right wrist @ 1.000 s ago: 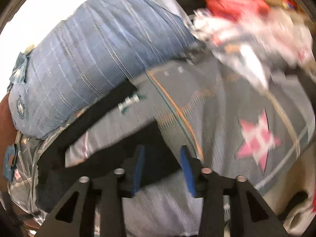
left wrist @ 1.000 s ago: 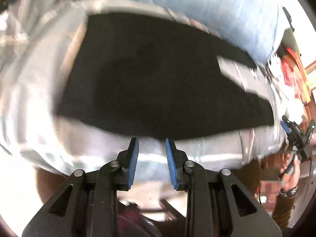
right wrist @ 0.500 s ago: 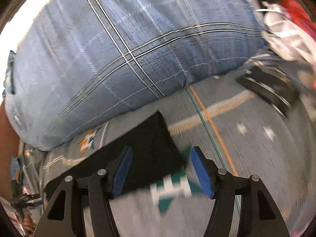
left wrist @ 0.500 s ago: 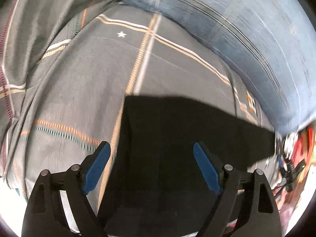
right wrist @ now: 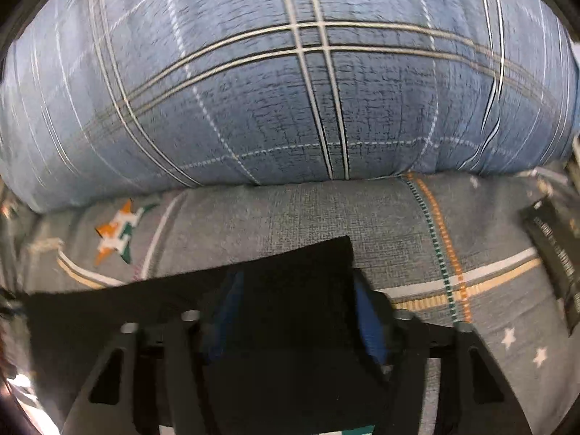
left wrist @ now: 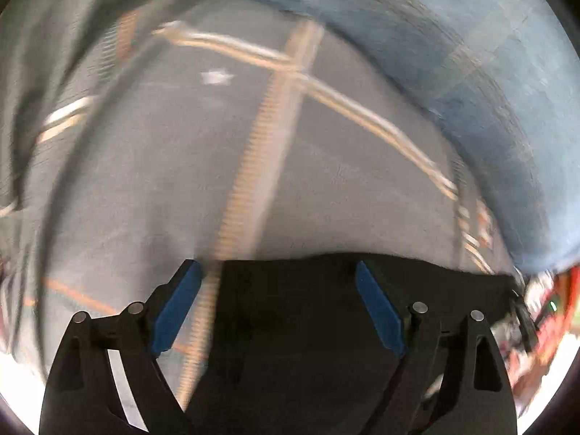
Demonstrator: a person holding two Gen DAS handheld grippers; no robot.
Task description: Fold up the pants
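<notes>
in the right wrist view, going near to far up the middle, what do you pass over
right gripper with its fingers spread → black pants lying between them → grey patterned bedsheet → blue plaid pillow at the far end

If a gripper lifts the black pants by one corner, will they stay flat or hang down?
Probably hang down: the black pants lie thin and flat on the grey bedsheet, so they look soft. Likely light and not slippery, since the cloth looks matte.
</notes>
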